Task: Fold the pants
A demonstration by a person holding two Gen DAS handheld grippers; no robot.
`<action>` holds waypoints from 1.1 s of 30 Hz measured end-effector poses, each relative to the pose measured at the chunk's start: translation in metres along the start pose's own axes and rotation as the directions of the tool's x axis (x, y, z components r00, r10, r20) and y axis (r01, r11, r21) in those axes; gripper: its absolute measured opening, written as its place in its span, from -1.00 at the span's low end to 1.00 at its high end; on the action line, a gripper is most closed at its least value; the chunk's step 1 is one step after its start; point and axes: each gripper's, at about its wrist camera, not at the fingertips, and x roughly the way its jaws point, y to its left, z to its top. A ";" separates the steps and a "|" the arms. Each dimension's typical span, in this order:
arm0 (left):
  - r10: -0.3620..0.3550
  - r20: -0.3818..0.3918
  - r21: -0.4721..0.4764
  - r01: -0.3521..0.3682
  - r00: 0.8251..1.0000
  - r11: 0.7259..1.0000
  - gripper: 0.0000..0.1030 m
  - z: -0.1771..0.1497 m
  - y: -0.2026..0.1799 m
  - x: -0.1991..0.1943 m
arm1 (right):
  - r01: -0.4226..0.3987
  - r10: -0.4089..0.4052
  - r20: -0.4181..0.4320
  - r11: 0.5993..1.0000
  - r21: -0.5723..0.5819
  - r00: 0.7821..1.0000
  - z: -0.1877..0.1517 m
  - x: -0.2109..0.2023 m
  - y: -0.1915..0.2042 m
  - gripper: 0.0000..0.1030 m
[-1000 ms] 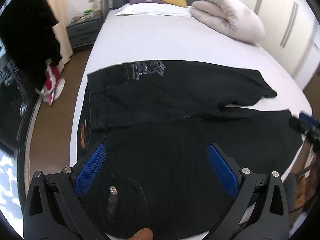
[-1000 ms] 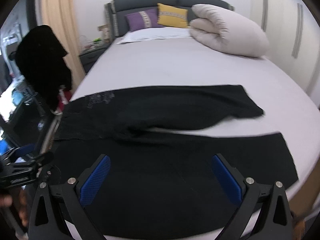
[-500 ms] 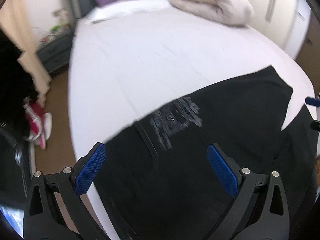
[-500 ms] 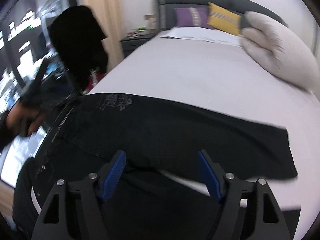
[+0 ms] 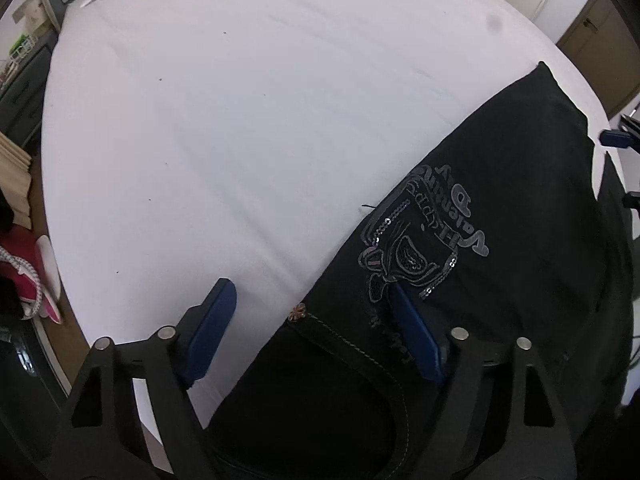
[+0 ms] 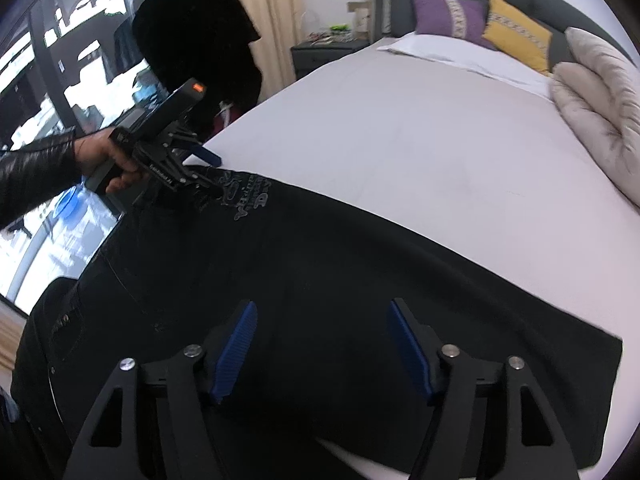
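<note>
Black pants (image 6: 360,280) lie flat across the near end of the white bed (image 6: 420,120), with a silver sequin emblem (image 5: 420,240) near the waist. My left gripper (image 5: 312,320) points steeply down at the waistband's far corner. One pad (image 5: 212,332) is over the sheet and the other (image 5: 416,336) over the fabric; its jaws are closing and do not press on the cloth. In the right wrist view a hand holds this left gripper (image 6: 214,172) at the emblem. My right gripper (image 6: 324,344) hovers over the far leg, jaws closing, with only flat fabric below them.
Purple (image 6: 448,16) and yellow (image 6: 516,36) pillows and a folded beige duvet (image 6: 596,96) lie at the headboard. A nightstand (image 6: 324,50), a hanging black garment (image 6: 200,40) and a window are on the left. A pink shoe (image 5: 24,280) lies on the floor.
Both grippers swung from the near side of the pants toward the far edge. The left one came down at the emblem corner of the waist. Both pairs of jaws have narrowed.
</note>
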 end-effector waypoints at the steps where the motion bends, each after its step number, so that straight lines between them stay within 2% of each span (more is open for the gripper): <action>1: -0.011 -0.005 0.007 0.011 1.000 1.000 0.32 0.001 0.002 0.000 | -0.004 0.004 -0.006 1.000 -0.010 1.000 0.004 0.004 0.000 0.31; 3: 0.003 -0.011 0.016 -0.003 1.000 1.000 -0.25 0.003 0.006 -0.001 | -0.009 0.008 -0.020 0.999 -0.037 1.000 0.017 0.015 -0.001 0.31; 4: 0.017 -0.011 0.014 -0.017 1.000 1.000 -0.43 0.004 0.009 -0.002 | -0.010 0.008 -0.030 0.998 -0.057 1.000 0.025 0.021 0.000 0.31; 6: 0.019 -0.009 0.012 -0.019 1.000 1.000 -0.68 0.005 0.013 -0.003 | -0.021 0.018 -0.044 0.997 -0.071 0.999 0.037 0.030 0.001 0.31; 8: 0.039 0.009 0.017 -0.040 0.999 0.999 -0.76 0.003 0.013 -0.008 | -0.017 0.012 -0.061 0.996 -0.088 0.998 0.052 0.043 0.000 0.31; 12: 0.079 0.114 0.022 -0.082 0.990 0.996 -0.80 -0.006 0.012 -0.027 | -0.005 -0.011 -0.103 0.988 -0.154 0.995 0.078 0.066 0.001 0.31; 15: 0.127 0.182 0.052 -0.139 0.975 0.989 -0.81 -0.022 0.000 -0.043 | -0.015 -0.013 -0.137 0.980 -0.200 0.991 0.092 0.083 0.002 0.20; 19: 0.176 0.264 0.079 -0.204 0.948 0.976 -0.81 -0.033 -0.006 -0.064 | -0.022 -0.024 -0.197 0.974 -0.227 0.980 0.105 0.109 -0.001 0.17; 21: 0.181 0.294 0.078 -0.213 0.938 0.974 -0.82 -0.048 -0.009 -0.075 | -0.021 -0.031 -0.221 0.973 -0.230 0.975 0.107 0.118 -0.004 0.17; 23: 0.181 0.310 0.083 -0.216 0.933 0.973 -0.82 -0.049 -0.005 -0.083 | -0.033 -0.022 -0.243 0.975 -0.221 0.970 0.107 0.125 -0.009 0.11; 24: 0.176 0.315 0.086 -0.212 0.933 0.973 -0.82 -0.050 -0.003 -0.085 | -0.042 -0.013 -0.252 0.976 -0.214 0.968 0.108 0.128 -0.011 0.00; 25: 0.177 0.317 0.089 -0.215 0.932 0.973 -0.82 -0.057 -0.010 -0.092 | -0.048 -0.006 -0.255 0.977 -0.207 0.967 0.108 0.128 -0.011 -0.27; 26: 0.179 0.318 0.089 -0.217 0.931 0.972 -0.82 -0.072 -0.026 -0.096 | -0.057 0.004 -0.257 0.979 -0.198 0.966 0.108 0.128 -0.011 -0.42; 27: 0.178 0.317 0.086 -0.215 0.932 0.973 -0.82 -0.074 -0.025 -0.096 | -0.063 0.013 -0.252 0.980 -0.188 0.968 0.108 0.126 -0.010 -0.66; 30: 0.173 0.326 0.055 -0.202 0.929 0.978 -0.82 -0.078 -0.031 -0.094 | -0.066 0.027 -0.225 0.984 -0.167 0.974 0.106 0.115 -0.009 -0.84; 33: 0.167 0.341 0.037 -0.190 0.925 0.981 -0.82 -0.083 -0.041 -0.100 | -0.063 0.038 -0.174 0.988 -0.140 0.984 0.105 0.097 -0.006 -0.91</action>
